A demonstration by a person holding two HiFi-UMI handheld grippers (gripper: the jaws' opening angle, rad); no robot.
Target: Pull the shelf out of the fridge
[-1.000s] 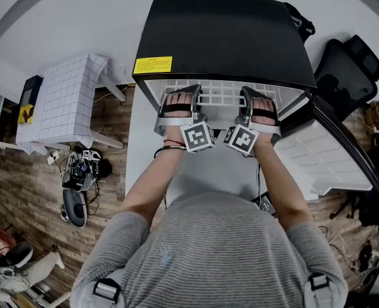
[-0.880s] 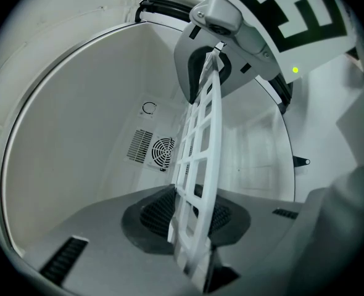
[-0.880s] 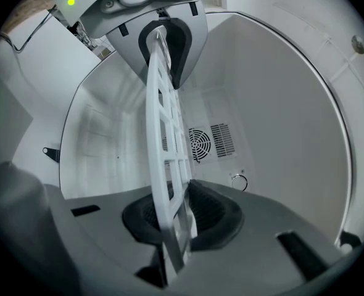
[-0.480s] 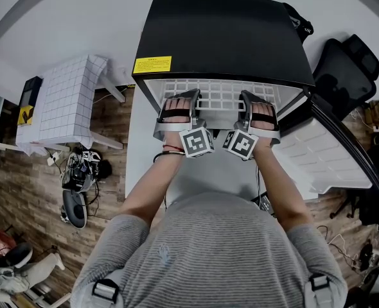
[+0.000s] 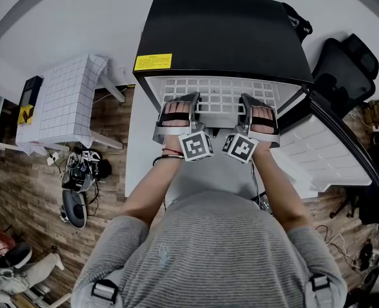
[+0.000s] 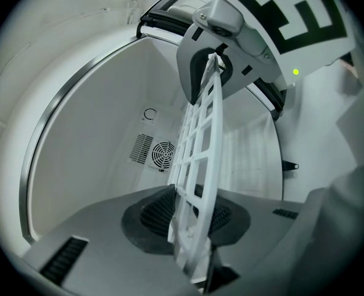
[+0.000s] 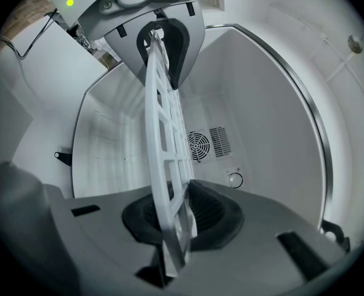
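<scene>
From the head view, the black-topped fridge (image 5: 225, 37) stands at 12 o'clock from the person, and its door (image 5: 331, 153) hangs open toward 4 o'clock. The white grid shelf (image 5: 223, 95) lies level in the fridge mouth, and its front part shows past the edge of the black top. The left gripper (image 5: 178, 101) grips the shelf's front edge at about 7 o'clock of the visible grid. The right gripper (image 5: 257, 101) grips the same edge at about 5 o'clock. Both jaws are narrowed onto that edge. In the left gripper view the dark ribbed pads (image 6: 148, 217) press on the shelf from either side, and the grid runs up toward 12 o'clock, where the other gripper clamps it. The right gripper view shows the same hold in mirror. A round fan (image 7: 198, 145) sits on the white back wall behind the grid. A table (image 5: 67, 101) with a checked cloth stands at 9 o'clock of the fridge, and a black chair (image 5: 347, 69) at 3 o'clock.
</scene>
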